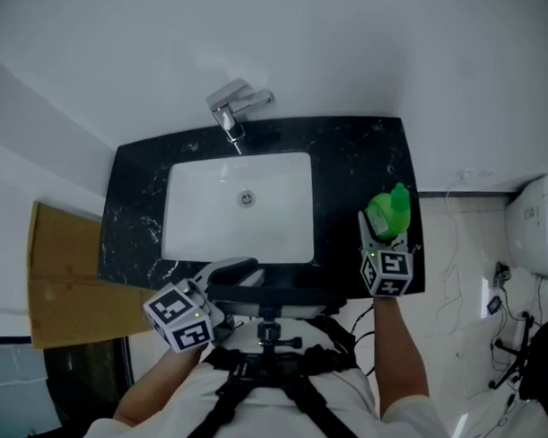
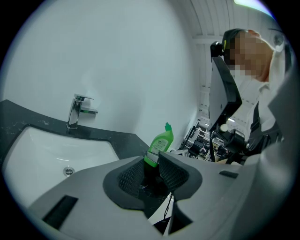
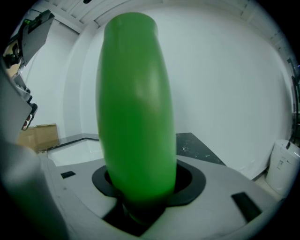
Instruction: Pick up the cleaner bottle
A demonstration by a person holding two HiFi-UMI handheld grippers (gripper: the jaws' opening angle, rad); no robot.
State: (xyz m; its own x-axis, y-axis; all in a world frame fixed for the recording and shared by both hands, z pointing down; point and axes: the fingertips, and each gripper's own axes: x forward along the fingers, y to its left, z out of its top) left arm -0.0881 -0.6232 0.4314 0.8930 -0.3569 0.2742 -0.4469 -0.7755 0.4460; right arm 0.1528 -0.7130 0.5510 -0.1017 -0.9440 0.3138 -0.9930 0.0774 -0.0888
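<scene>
Black counter with a white sink. The bottle is upright at the right end, beside the sink. The right tool is clamped round its fat body, I'd guess for a steady lift. Can't tell if it's off the counter yet. The left tool sits ajar and empty, out of the way. Bottle's glossy bright green with an angled neck.

A polished, black veined-stone counter, a glossy white basin, a shiny chromed metal faucet and a smooth green plastic cleaner bottle are seen.
</scene>
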